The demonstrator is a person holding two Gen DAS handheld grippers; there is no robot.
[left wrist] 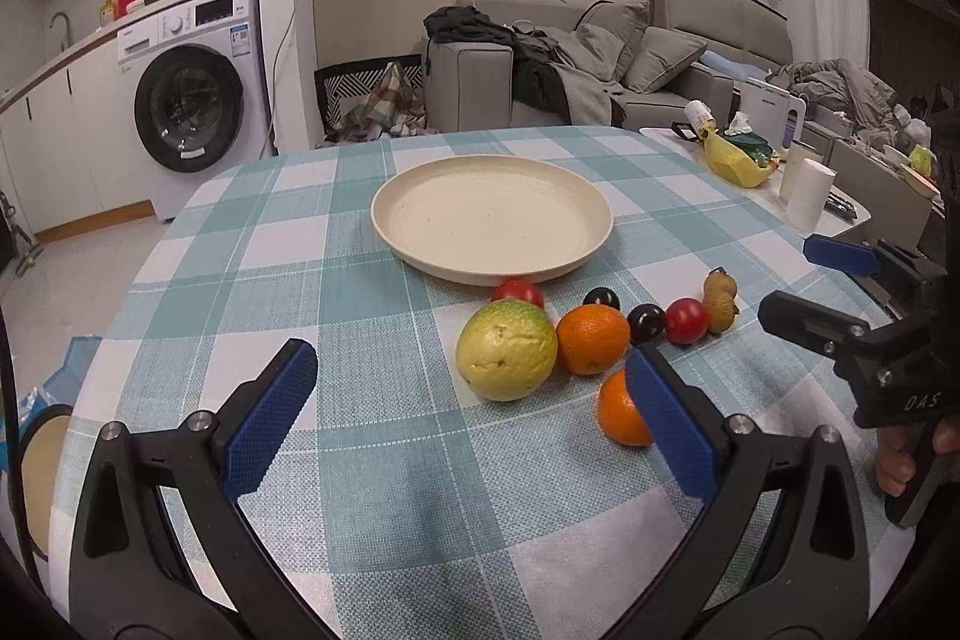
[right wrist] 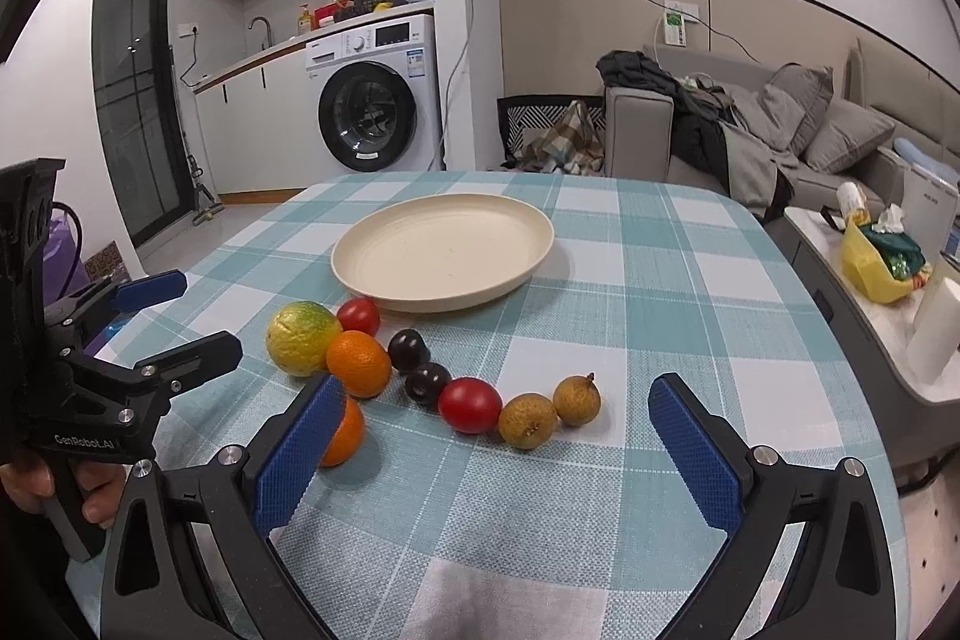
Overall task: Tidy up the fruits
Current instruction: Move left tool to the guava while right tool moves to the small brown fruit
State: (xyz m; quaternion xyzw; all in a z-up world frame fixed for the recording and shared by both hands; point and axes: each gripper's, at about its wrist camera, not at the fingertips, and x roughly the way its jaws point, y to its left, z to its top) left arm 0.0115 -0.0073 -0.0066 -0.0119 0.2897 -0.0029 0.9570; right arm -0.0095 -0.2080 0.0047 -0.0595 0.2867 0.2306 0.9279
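A cream plate (left wrist: 420,202) (right wrist: 384,244) sits empty mid-table. In front of it lies a cluster of fruit: a yellow-green guava (left wrist: 507,349) (right wrist: 300,337), two oranges (left wrist: 591,337) (left wrist: 618,409) (right wrist: 358,363), two dark plums (left wrist: 646,323) (right wrist: 427,382), two red tomatoes (left wrist: 686,320) (right wrist: 469,404) and two brown longans (left wrist: 720,301) (right wrist: 528,419). My left gripper (left wrist: 471,382) is open and empty, just short of the guava. My right gripper (right wrist: 498,415) is open and empty, just short of the tomato and longans. Each gripper shows in the other's view: the right one (left wrist: 798,274), the left one (right wrist: 186,313).
The table has a teal checked cloth (left wrist: 360,490). A side table at right holds a yellow bag (right wrist: 870,268) and a paper roll (left wrist: 807,193). A washing machine (right wrist: 375,100) and a sofa (left wrist: 600,82) stand beyond the table.
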